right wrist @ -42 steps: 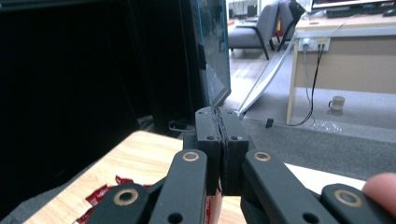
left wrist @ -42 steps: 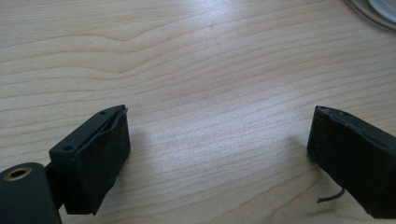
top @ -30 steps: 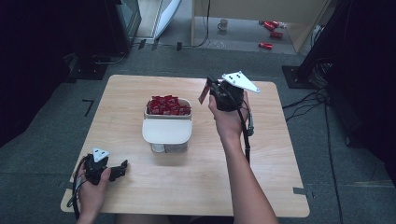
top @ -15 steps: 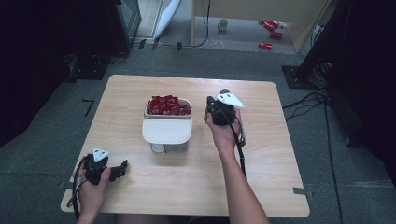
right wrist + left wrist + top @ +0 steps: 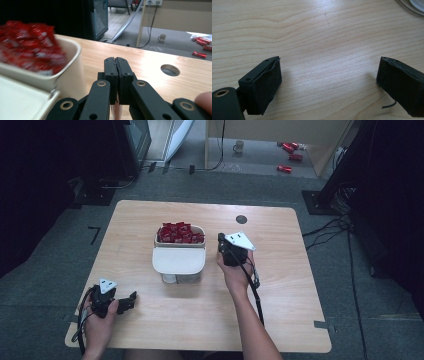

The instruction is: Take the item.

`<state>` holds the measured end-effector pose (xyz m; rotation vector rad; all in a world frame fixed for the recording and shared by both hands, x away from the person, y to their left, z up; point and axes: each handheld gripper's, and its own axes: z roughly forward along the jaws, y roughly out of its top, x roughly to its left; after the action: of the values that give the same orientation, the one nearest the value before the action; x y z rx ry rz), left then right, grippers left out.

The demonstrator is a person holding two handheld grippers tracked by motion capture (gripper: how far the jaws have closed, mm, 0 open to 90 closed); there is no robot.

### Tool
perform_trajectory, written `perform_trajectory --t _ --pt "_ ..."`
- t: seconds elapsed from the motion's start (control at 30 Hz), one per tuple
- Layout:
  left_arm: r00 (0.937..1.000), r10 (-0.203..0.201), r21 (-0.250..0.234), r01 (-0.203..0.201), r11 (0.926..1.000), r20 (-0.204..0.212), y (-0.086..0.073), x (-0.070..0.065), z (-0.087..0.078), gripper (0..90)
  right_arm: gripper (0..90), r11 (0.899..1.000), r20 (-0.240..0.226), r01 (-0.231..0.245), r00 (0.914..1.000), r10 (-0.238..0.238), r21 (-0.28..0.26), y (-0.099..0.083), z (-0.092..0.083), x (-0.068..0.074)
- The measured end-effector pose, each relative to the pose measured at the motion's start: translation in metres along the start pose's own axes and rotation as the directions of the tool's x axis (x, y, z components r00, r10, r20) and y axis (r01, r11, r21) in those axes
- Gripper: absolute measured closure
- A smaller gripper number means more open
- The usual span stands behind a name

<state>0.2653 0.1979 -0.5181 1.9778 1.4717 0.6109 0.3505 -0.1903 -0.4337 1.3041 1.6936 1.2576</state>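
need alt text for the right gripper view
The right claw, jaws shut with nothing between them, points across a wooden table. A cream container heaped with red packets sits at left.

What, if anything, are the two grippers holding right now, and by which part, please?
Nothing is held. The right gripper is shut with nothing between its jaws, beside the white container; the left gripper is open over bare table.

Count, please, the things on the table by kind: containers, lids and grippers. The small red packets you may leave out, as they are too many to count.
White container, filled with red packets: 1
White lid in front of it: 1
Grippers: 2, the left gripper and the right gripper
Total: 4
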Motion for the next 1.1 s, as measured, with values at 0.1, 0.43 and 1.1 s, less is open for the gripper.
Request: perform_trajectory --t 0.1,0.43,1.1 --pt "1.0 -0.003 -0.002 0.003 1.0 0.001 0.0 0.0 0.0 6.4 89.2 1.0 -0.021 0.017 0.9996 -0.017 0.002 -0.008 -0.009 0.008" --pt "1.0 -0.002 0.0 0.002 1.0 0.001 0.0 0.0 0.0 6.4 89.0 0.997 -0.06 0.03 0.9979 -0.026 0.065 -0.051 -0.032 0.015" --pt "1.0 -0.001 0.001 0.001 1.0 0.001 0.0 0.0 0.0 6.4 54.9 0.973 -0.206 0.006 0.9775 0.043 0.231 -0.09 -0.031 -0.008"
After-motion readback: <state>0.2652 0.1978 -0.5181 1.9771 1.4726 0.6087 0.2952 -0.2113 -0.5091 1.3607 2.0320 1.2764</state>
